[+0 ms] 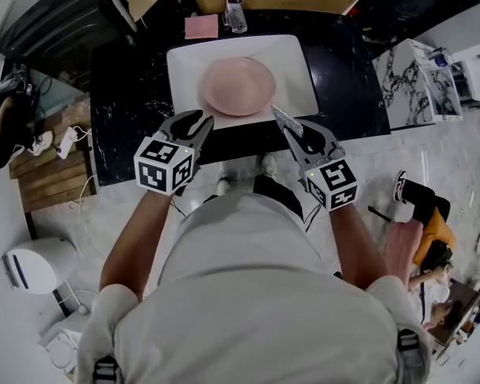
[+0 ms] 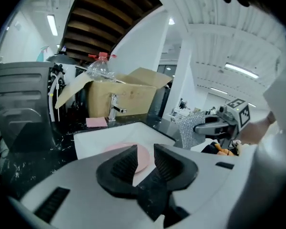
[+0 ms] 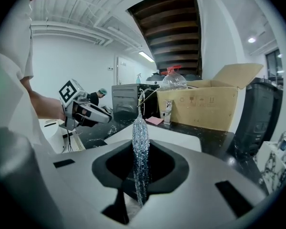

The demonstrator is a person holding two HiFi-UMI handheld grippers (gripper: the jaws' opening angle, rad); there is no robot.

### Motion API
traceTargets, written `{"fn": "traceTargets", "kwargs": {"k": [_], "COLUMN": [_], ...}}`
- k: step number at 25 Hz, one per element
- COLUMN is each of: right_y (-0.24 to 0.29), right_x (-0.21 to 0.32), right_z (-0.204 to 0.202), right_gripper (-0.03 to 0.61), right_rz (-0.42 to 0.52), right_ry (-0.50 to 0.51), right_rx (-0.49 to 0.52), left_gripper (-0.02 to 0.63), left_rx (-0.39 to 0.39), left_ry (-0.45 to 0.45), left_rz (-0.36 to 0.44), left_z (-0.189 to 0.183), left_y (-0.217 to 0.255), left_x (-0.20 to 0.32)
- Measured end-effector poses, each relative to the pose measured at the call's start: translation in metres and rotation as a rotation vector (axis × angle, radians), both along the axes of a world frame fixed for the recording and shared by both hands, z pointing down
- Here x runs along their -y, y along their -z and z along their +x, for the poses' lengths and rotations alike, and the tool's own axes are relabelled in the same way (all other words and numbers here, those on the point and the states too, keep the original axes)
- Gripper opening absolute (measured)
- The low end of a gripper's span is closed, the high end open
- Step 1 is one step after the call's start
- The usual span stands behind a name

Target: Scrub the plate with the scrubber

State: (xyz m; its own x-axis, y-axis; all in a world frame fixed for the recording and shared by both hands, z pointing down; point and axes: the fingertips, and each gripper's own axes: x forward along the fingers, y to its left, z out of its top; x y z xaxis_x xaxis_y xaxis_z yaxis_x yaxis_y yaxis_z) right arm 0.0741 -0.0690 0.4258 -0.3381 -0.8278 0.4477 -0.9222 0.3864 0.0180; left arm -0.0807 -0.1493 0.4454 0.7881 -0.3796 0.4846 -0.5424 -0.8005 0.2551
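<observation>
left gripper [image 1: 200, 120]: jaws apart with a narrow gap, nothing gripped. in the left gripper view [image 2: 145, 149] only the pink round plate [image 2: 144, 159] shows through the gap, further off, and the pads touch nothing. it's held in the air over the near edge of the black marble counter [image 1: 128, 110], aimed at the sink.

right gripper [image 1: 306, 138]: jaws clamped on a flat silver glitter-mesh scrubber [image 1: 288, 122]. in the right gripper view [image 3: 140, 151] the scrubber [image 3: 140, 147] stands edge-on between the pads and sticks out past the tips. the left gripper view shows it from the side [image 2: 188, 130], off to the right of the sink.

plate [image 1: 238, 86] lies flat in the middle of the white rectangular sink basin [image 1: 296, 70], and neither gripper is touching it. from the head view the scrubber tip sits at the sink's near rim, just beside the plate's near-right edge. the gripper views put it raised above the basin, not in contact.

behind the sink: a chrome faucet [image 1: 234, 13], a pink square pad [image 1: 201, 26] beside it on the counter, and a brown cardboard box [image 3: 205, 104] with its flaps open. a clear plastic bottle with a red cap [image 3: 173, 80] shows above the box.
</observation>
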Motion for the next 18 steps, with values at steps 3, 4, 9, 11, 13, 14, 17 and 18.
{"fn": "traceTargets", "kwargs": {"k": [3, 4, 9, 11, 13, 14, 17, 18], "right_y": [0.002, 0.003, 0.010, 0.015, 0.021, 0.024, 0.031, 0.033], "right_x": [-0.016, -0.021, -0.037, -0.046, -0.059, -0.067, -0.091, -0.100], "right_z": [-0.008, -0.011, -0.020, -0.024, -0.025, -0.023, -0.019, -0.018], "right_gripper": [0.078, 0.078, 0.078, 0.078, 0.078, 0.078, 0.078, 0.078], "right_rz": [-0.002, -0.002, 0.011, 0.023, 0.035, 0.040, 0.052, 0.058], "right_ry": [0.002, 0.009, 0.054, 0.073, 0.086, 0.091, 0.105, 0.110], "right_rx": [0.003, 0.002, -0.003, 0.001, 0.006, 0.008, 0.018, 0.022], "left_gripper": [0.107, 0.107, 0.107, 0.107, 0.107, 0.107, 0.106, 0.106], "left_rx": [-0.012, -0.018, -0.059, -0.064, -0.066, -0.068, -0.080, -0.086], "left_ry": [-0.051, -0.059, -0.067, -0.067, -0.064, -0.060, -0.039, -0.033], "left_rz": [0.020, 0.021, 0.036, 0.039, 0.044, 0.046, 0.050, 0.052], "left_z": [-0.006, -0.009, -0.015, -0.017, -0.017, -0.016, -0.011, -0.010], "left_y": [0.010, 0.014, 0.030, 0.034, 0.040, 0.043, 0.053, 0.055], "left_x": [-0.031, -0.040, -0.074, -0.089, -0.104, -0.111, -0.133, -0.141]}}
